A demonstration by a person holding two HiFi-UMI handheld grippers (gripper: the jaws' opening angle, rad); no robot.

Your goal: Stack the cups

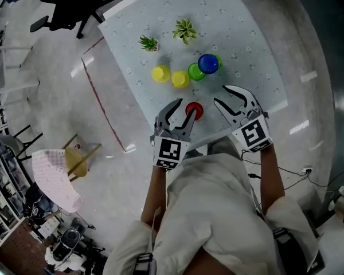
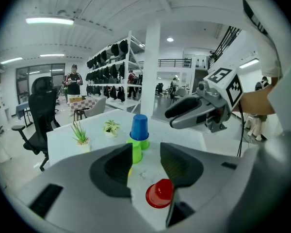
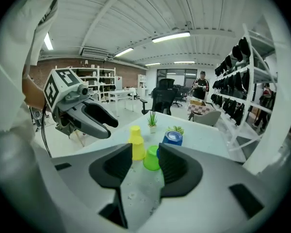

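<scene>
Hovering above desk (image 1: 241, 33), left gripper (image 1: 186, 105) had jaws apart, red cup (image 1: 196, 113) just beside its tips, unclamped; right gripper (image 1: 220, 94), right of red cup, jaws apart, nothing between.

Setting: large open lab-cum-office hall. Evidence:
- Head view: polished pale floor (image 1: 46, 90) with a red tape line (image 1: 103, 110), and a black office chair (image 1: 69, 4) at upper left.
- Left gripper view: tall white shelving rack (image 2: 114, 69) loaded with dark gear at centre left, and a railed mezzanine (image 2: 177, 62) behind it.
- Right gripper view: strip lights (image 3: 170, 36) on a ribbed ceiling at the top.
</scene>
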